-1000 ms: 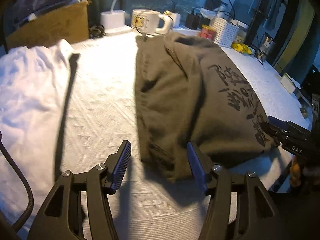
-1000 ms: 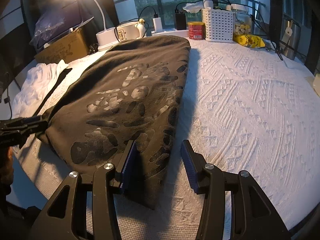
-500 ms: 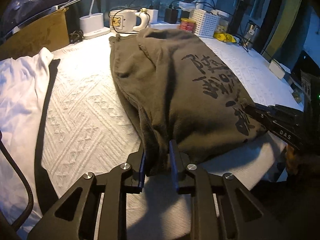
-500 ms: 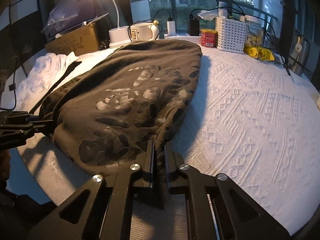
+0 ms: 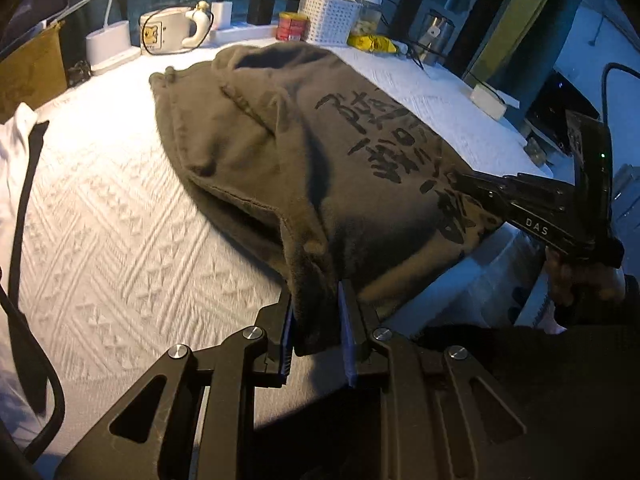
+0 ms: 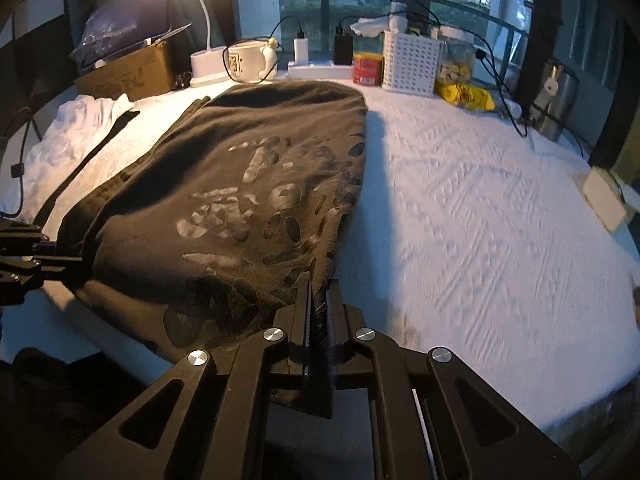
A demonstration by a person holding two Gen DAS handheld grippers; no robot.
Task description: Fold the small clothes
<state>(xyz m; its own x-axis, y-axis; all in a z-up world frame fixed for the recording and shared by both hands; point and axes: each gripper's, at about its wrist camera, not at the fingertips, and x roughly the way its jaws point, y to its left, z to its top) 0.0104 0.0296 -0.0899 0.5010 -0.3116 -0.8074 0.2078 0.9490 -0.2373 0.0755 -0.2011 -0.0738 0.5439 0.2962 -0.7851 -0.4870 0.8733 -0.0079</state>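
A dark olive garment (image 5: 288, 168) with black printed characters lies lengthwise on the white textured table cover (image 5: 120, 240). My left gripper (image 5: 316, 312) is shut on its near left corner, the cloth bunched thick between the blue pads. My right gripper (image 6: 318, 304) is shut on the near right corner of the same garment (image 6: 224, 200), with only a thin fold between the pads. Each gripper shows in the other's view: the right gripper (image 5: 472, 184) with a hand behind it, the left gripper (image 6: 60, 258) at the far left edge. The near hem is lifted off the table.
A white garment (image 5: 16, 184) with a black strip lies at the left. Along the far edge stand a cardboard box (image 6: 128, 70), a lamp base (image 6: 206, 64), a mug (image 6: 248, 62), chargers, a red tin (image 6: 366, 68), a white perforated basket (image 6: 410, 62), a yellow packet and a steel flask (image 6: 554, 100).
Both grippers went from open beside the near hem to shut on its two corners. Since then they have pulled the hem a little up and toward the table's near edge.
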